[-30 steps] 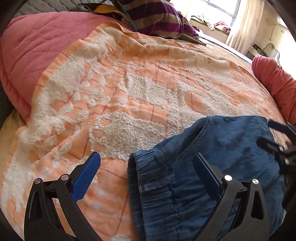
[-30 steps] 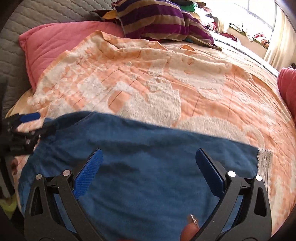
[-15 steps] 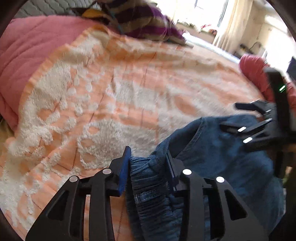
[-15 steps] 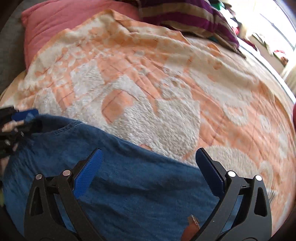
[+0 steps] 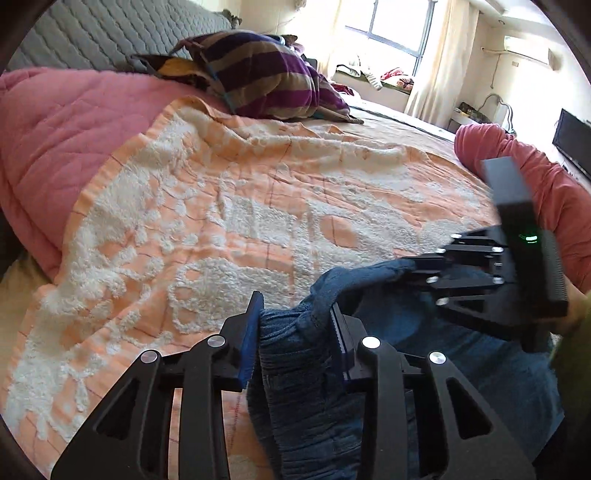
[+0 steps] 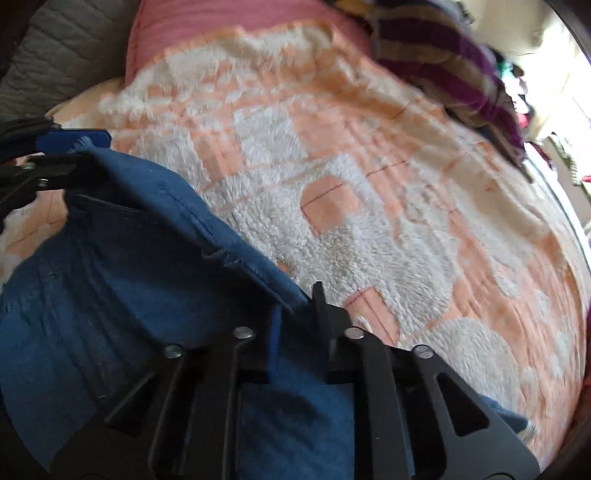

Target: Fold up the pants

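Observation:
Blue denim pants point(image 5: 461, 354) lie on an orange and white blanket point(image 5: 240, 206) on the bed. My left gripper point(image 5: 295, 325) is shut on the bunched waistband end and holds it a little above the blanket. My right gripper point(image 6: 295, 317) is shut on the pants' far edge point(image 6: 236, 254) further along. The right gripper also shows in the left wrist view point(image 5: 424, 273), lifted to the right. The left gripper also shows in the right wrist view point(image 6: 55, 151), at the far left. The pants point(image 6: 110, 288) sag between the two grips.
A pink quilt point(image 5: 62, 147) lies at the left, a striped purple blanket point(image 5: 266, 77) at the head of the bed, and a red bolster point(image 5: 524, 181) at the right. A grey quilted headboard point(image 5: 110, 33) is behind.
Both grippers were open over the flat pants a second ago. The left shut on the waistband first, then the right shut on the edge. Both have lifted the fabric.

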Motion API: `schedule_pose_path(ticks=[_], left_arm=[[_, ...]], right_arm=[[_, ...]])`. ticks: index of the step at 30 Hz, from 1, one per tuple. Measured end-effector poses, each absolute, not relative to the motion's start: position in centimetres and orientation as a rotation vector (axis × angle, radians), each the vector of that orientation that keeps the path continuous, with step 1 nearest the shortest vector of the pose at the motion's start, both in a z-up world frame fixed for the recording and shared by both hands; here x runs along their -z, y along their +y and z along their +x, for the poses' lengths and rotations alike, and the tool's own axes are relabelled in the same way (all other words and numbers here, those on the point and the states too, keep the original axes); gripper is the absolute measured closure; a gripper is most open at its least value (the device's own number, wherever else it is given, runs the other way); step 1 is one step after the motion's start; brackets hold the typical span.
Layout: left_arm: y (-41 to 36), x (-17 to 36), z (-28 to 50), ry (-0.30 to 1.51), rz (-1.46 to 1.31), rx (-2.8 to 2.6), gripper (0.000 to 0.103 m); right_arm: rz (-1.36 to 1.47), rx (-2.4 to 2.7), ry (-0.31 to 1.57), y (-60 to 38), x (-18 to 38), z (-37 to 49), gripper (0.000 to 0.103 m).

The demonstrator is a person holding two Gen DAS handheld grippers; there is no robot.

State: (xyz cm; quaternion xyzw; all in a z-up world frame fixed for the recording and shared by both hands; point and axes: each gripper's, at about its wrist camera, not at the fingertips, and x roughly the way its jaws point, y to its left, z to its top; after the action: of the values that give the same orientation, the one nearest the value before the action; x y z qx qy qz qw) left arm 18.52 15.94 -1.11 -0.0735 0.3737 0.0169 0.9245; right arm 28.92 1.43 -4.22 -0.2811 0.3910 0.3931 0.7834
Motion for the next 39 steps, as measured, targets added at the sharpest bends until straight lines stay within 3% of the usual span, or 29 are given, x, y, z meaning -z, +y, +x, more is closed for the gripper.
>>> schedule_pose_path(ticks=[15, 28, 32, 39], left_arm=[[12.2, -2.7, 10.6, 0.635, -0.057, 0.042, 0.071], [11.8, 1.0, 3.1, 0.790, -0.088, 0.104, 0.070], [12.7, 2.2, 2.7, 0.864, -0.126, 0.083, 0.059], [13.3, 0.0, -0.3, 0.827, -0.187, 0.070, 0.059]], right_arm=[[-0.297, -0.897, 0.696, -8.1, -4.6, 15.1, 0.099], [-0.326, -0.972, 0.782, -9.4, -0.3, 4.0, 0.099], [-0.379, -0.954, 0.796, -8.9, 1.1, 2.9, 0.099], [-0.371, -1.004, 0.821, -8.4, 2.2, 1.2, 0.099]])
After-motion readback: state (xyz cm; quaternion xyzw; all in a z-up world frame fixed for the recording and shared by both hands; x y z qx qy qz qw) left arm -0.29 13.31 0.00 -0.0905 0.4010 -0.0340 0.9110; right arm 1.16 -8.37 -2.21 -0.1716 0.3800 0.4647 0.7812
